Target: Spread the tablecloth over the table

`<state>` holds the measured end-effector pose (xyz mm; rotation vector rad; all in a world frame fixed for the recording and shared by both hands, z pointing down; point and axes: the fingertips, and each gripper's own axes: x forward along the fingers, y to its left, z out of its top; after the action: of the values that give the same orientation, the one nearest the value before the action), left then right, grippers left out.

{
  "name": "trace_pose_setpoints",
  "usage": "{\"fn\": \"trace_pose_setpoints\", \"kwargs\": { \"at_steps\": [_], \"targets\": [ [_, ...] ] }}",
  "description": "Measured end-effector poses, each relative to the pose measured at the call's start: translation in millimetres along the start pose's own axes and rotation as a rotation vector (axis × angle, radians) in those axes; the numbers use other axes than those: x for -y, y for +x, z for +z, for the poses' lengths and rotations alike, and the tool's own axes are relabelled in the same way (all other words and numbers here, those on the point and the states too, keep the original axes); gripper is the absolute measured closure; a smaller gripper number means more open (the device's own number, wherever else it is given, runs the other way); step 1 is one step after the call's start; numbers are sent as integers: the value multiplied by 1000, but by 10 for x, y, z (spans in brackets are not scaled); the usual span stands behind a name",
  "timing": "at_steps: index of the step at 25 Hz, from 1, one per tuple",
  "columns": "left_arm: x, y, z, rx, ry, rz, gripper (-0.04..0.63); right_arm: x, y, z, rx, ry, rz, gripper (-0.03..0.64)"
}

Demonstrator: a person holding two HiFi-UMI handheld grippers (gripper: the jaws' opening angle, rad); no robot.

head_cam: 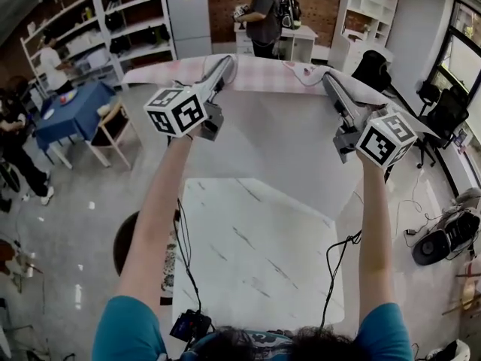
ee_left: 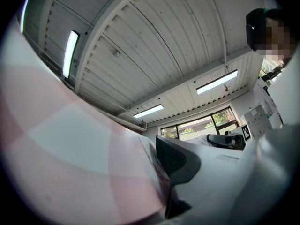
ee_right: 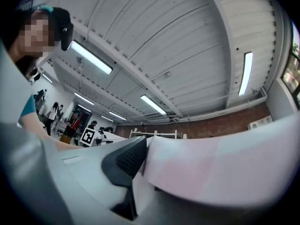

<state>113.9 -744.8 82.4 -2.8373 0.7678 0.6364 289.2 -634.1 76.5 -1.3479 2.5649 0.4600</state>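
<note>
The tablecloth (head_cam: pixel 270 141), pink-and-white checked on one face and plain white on the one toward me, hangs stretched between both grippers above the white marble table (head_cam: pixel 255 277). Its lower part drapes onto the table's far half. My left gripper (head_cam: pixel 225 62) is raised and shut on the cloth's upper left corner. In the left gripper view the checked cloth (ee_left: pixel 70 163) is pinched against the black pad (ee_left: pixel 176 161). My right gripper (head_cam: pixel 328 77) is shut on the upper right corner. The right gripper view shows cloth (ee_right: pixel 220 168) pressed beside its pad (ee_right: pixel 129 161).
A person (head_cam: pixel 264 17) stands beyond the cloth by a white cabinet (head_cam: pixel 297 42). A blue-covered table (head_cam: pixel 71 111) and a chair (head_cam: pixel 113 130) stand at the left, office chairs (head_cam: pixel 443 115) at the right. A dark round stool (head_cam: pixel 124 243) sits by the table's left edge.
</note>
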Motion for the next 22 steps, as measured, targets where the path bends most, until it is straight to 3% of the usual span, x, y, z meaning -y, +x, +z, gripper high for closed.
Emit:
{"fn": "trace_pose_setpoints", "kwargs": {
  "at_steps": [4,9,12,17,22],
  "targets": [
    [0,-183,-31,16,-2,-1,522,-122,-12,-148,-7,-35,-2,566],
    [91,-902,-848,-69,-74,11,522,-545,-414,-1208,-91,152,-32,563],
    [191,-1284,-1328,-134,-146,6,523,-799,-711,-1765,-152,259,-66,563],
    [203,-1378,-1454,-220,-287,6,526,-915,-810,-1840,-228,373,-118,564],
    [419,-2110,-1802,-238,-467,48,531,-1497,-1158,-2186,-276,413,-145,565]
  ]
}}
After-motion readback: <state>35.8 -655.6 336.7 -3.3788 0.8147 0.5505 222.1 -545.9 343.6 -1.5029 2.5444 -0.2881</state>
